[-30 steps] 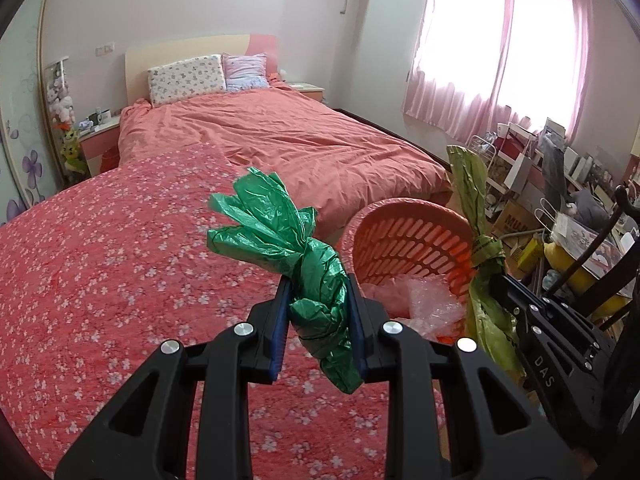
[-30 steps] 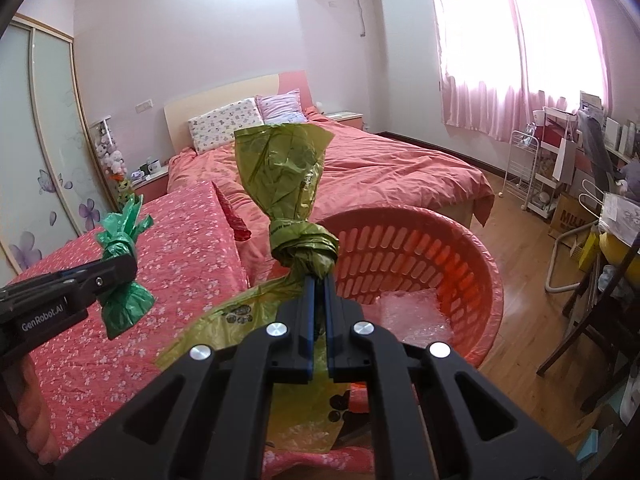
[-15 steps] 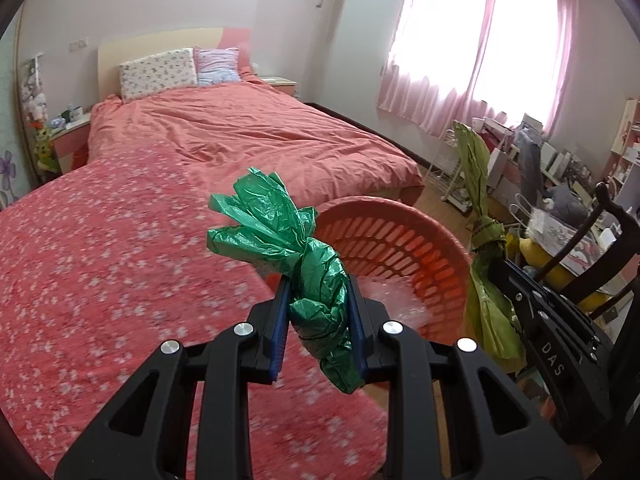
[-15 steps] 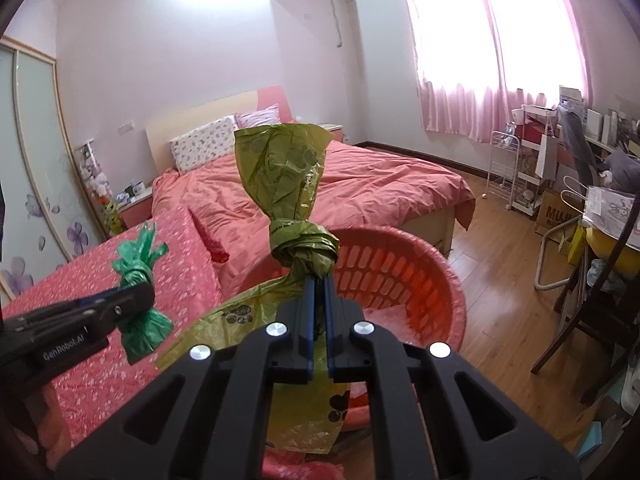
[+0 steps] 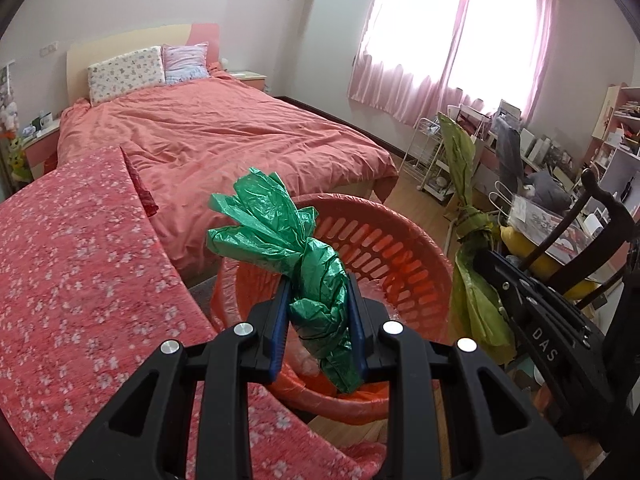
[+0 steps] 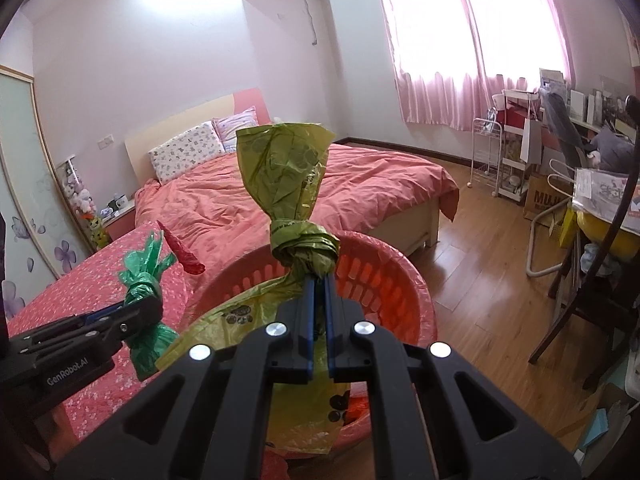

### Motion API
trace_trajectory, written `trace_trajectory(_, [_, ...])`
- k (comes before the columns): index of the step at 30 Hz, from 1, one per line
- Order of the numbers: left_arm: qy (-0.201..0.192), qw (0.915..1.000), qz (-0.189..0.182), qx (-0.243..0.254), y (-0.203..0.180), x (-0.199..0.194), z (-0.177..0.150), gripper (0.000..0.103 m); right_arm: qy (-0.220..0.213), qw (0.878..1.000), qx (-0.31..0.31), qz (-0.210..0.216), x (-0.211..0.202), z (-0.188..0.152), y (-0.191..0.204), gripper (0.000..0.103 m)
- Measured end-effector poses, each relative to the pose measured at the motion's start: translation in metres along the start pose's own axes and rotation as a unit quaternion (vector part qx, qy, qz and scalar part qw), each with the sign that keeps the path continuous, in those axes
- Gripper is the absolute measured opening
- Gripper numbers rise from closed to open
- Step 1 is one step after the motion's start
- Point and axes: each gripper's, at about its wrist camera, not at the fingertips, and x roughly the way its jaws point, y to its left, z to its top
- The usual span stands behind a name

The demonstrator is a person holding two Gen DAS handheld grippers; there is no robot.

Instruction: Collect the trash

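Note:
My left gripper [image 5: 318, 300] is shut on a knotted dark green trash bag [image 5: 304, 264] and holds it above the near rim of a round orange laundry basket [image 5: 384, 240]. My right gripper [image 6: 319, 280] is shut on the neck of a knotted olive-green trash bag [image 6: 288, 176]; its body hangs into the basket [image 6: 380, 276]. The left gripper with the green bag [image 6: 144, 284] shows at the left of the right wrist view. The right gripper with the olive bag [image 5: 464, 184] shows at the right of the left wrist view. Clear plastic lies inside the basket.
A table with a red flowered cloth [image 5: 80, 280] stands left of the basket. A bed with a coral cover [image 5: 224, 140] lies behind. A dark wooden chair [image 6: 592, 280], a white wire rack [image 6: 486, 156] and a cluttered desk stand on the right on wood floor.
Both grippers have moved right and forward with their bags, from over the flowered table to above the basket. Both stay shut.

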Motion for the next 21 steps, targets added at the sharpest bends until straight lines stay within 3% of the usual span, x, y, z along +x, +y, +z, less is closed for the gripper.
trace_trajectory(6, [0.008, 1.0000, 0.004, -0.005, -0.004, 0.009, -0.003, 0.032, 0.007, 1.000, 0.004, 0.003, 0.013, 0.003, -0.002, 0.011])
trace_trajectory(8, [0.012, 0.9998, 0.009, -0.010, -0.001, 0.011, -0.002, 0.043, 0.009, 1.000, 0.008, 0.005, 0.016, 0.003, -0.002, 0.018])
trace_trajectory(13, [0.021, 0.9993, 0.024, -0.019, 0.006, 0.013, -0.006, 0.045, 0.013, 1.000, 0.014, 0.007, 0.021, 0.002, -0.006, 0.028])
trace_trajectory(18, [0.014, 0.9981, 0.051, -0.032, 0.021, -0.005, -0.015, 0.046, 0.003, 1.000, 0.002, -0.001, 0.006, -0.002, -0.006, 0.053])
trace_trajectory(21, [-0.004, 0.9969, 0.071, -0.033, 0.025, -0.026, -0.022, 0.055, -0.007, 1.000, -0.013, -0.006, -0.010, -0.007, -0.002, 0.066])
